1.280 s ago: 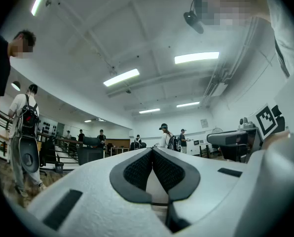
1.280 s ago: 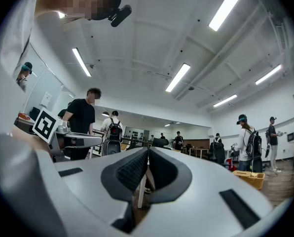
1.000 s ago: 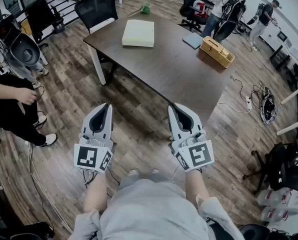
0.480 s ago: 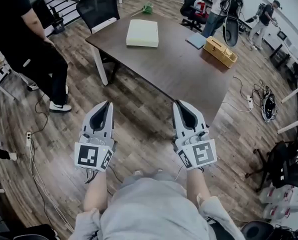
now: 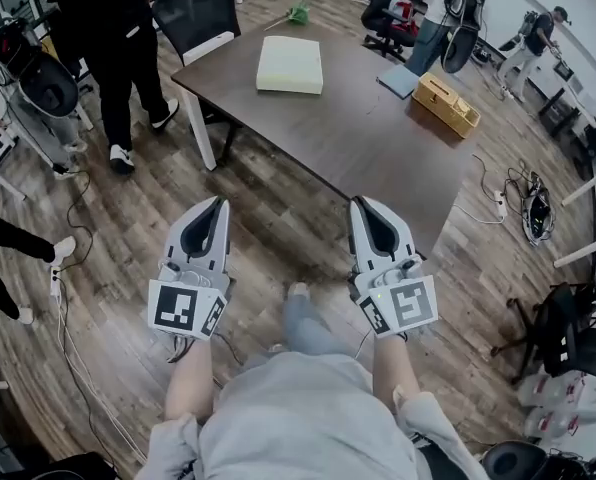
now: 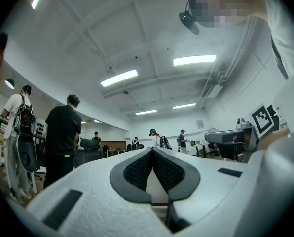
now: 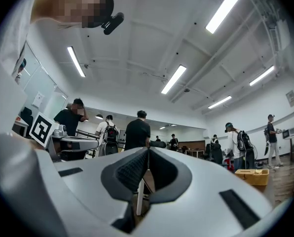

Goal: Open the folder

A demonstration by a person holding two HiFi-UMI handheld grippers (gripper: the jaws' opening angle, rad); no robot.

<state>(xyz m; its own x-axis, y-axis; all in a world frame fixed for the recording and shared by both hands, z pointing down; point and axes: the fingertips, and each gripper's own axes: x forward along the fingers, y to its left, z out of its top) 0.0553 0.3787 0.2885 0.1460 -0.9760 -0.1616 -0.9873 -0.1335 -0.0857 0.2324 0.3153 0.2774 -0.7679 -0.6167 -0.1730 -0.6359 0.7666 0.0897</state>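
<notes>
The left tool (image 5: 221, 202) and the right tool (image 5: 357, 204) are held out side by side over the wooden floor (image 5: 278, 233), each with its marker cube nearest the person and its jaws pointing towards the table (image 5: 350, 140). In the left gripper view the left tool (image 6: 152, 150) is clenched: the dark ribbed pads meet at their tips and nothing sits between them. The right gripper view shows the same for the right tool (image 7: 148, 149), tips together and empty.

The folder (image 5: 289, 65), a thick pale green slab, lies flat on the far part of the dark brown table, well apart from both tools and closed. Further right on the same table sits a yellow case (image 5: 446, 105), near the right-hand edge, and just beyond it lies a flat blue item (image 5: 396, 81) that I cannot identify more closely. The yellow case (image 7: 251, 177) also shows low at the right of the right gripper view.

A black office chair (image 5: 193, 13) stands at the table's far left corner. A person in black clothes (image 5: 118, 38) stands on the floor to the left of the table, and several other people stand further back in the room. Loose cables (image 5: 523, 203) lie on the floor to the right of the table.
</notes>
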